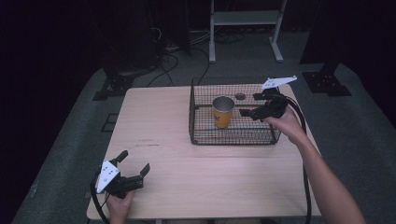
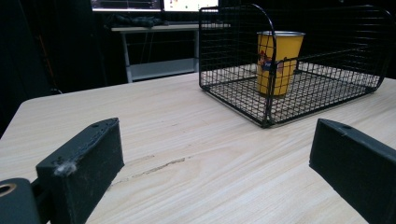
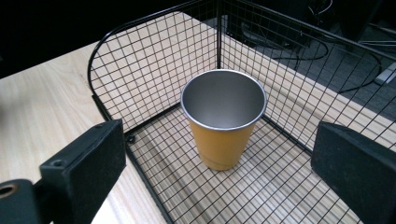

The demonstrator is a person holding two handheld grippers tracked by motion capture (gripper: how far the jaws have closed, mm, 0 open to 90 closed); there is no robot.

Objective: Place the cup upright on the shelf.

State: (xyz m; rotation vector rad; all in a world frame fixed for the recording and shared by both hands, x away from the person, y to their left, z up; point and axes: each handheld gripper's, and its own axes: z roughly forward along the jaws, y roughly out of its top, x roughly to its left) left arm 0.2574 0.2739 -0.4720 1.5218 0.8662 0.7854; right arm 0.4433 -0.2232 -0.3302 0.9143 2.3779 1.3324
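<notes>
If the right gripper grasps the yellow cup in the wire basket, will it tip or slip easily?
The yellow cup is probably light: it stands empty. It may tip when pushed, being tall with a narrow base. Its metal-looking rim suggests stiff, perhaps slippery walls.

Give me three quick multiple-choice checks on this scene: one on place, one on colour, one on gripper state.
1. Where does the cup stand?
A. inside the wire basket
B. on the bare table
C. on the floor

2. What colour is the cup's outside?
A. blue
B. yellow
C. white

3. How are the right gripper jaws?
A. shut on the cup
B. shut on the basket
C. open, holding nothing

Answers:
1 A: mesh walls surround it in the right gripper view.
2 B: yellow wall, metal-grey inside.
3 C: the jaws stand wide apart with the cup beyond them, untouched.
</notes>
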